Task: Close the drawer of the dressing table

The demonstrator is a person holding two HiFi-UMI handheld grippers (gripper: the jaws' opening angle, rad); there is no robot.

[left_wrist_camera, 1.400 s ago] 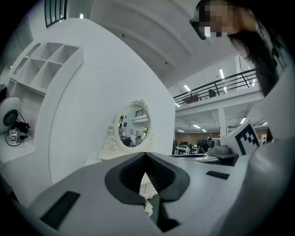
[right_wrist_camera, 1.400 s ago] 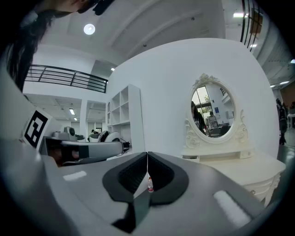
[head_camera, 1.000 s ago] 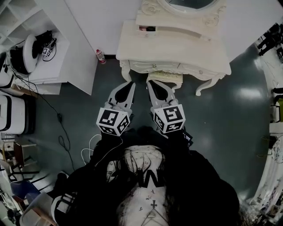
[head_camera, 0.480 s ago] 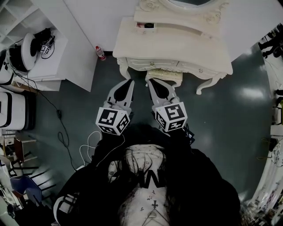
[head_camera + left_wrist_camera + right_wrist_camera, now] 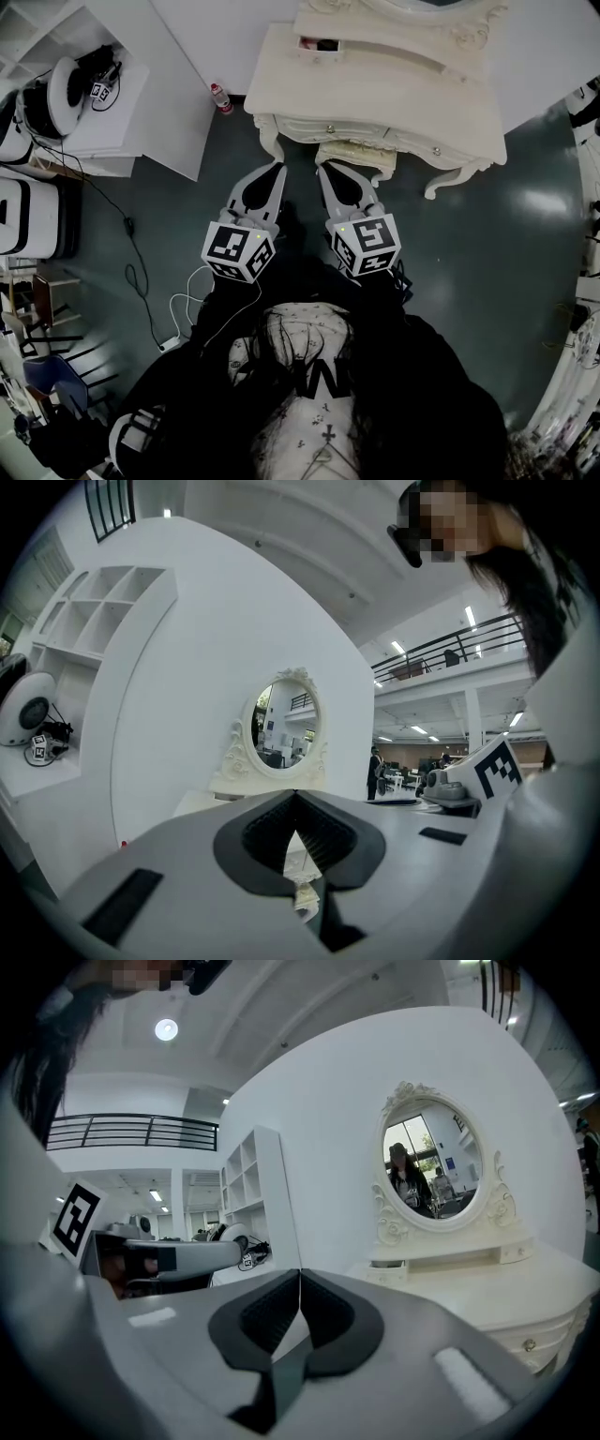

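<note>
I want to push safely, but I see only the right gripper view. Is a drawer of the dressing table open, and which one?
Observer: Yes. The head view shows the middle drawer of the dressing table pulled out.
Operator: Where are my right tongs relative to it?
Observer: The right tongs are close to its front, toward its left end. I cannot tell whether they touch it.
Operator: And the left tongs?
Observer: The left tongs are shut and sit in front of the left front leg, off the drawer.

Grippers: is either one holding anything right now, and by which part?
Nothing is held. The left gripper and the right gripper both have their jaws together and empty, near the open drawer.
</note>
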